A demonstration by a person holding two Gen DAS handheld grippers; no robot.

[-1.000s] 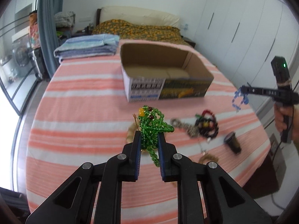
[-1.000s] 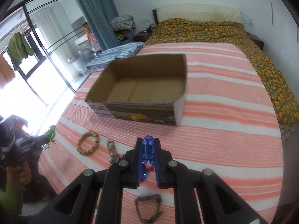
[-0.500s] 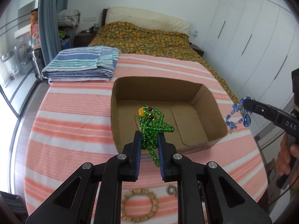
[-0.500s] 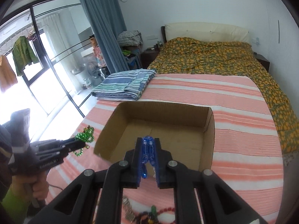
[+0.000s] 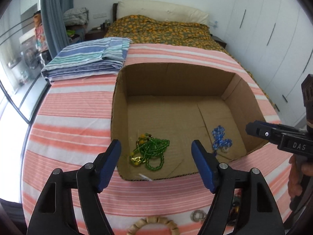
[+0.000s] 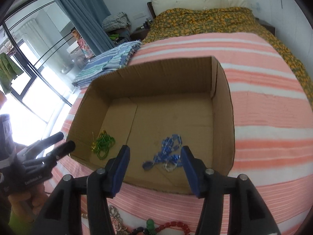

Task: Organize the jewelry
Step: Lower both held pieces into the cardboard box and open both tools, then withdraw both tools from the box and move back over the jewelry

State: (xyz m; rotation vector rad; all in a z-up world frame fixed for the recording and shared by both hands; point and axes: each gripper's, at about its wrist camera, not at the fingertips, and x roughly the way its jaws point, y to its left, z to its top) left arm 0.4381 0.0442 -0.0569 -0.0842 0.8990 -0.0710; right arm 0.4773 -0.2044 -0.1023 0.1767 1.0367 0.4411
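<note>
The green beads (image 5: pixel 149 152) lie in the box (image 5: pixel 121 90) just past the left tongs (image 5: pixel 156 156), the blue beads (image 6: pixel 166 153) past the right tongs (image 6: pixel 154 162). Both tongs gape wide, holding nothing.

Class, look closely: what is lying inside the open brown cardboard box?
Inside the open brown cardboard box lie a green beaded necklace and a blue beaded necklace, apart on its floor. The near wall hides a strip of the floor just behind it.
</note>
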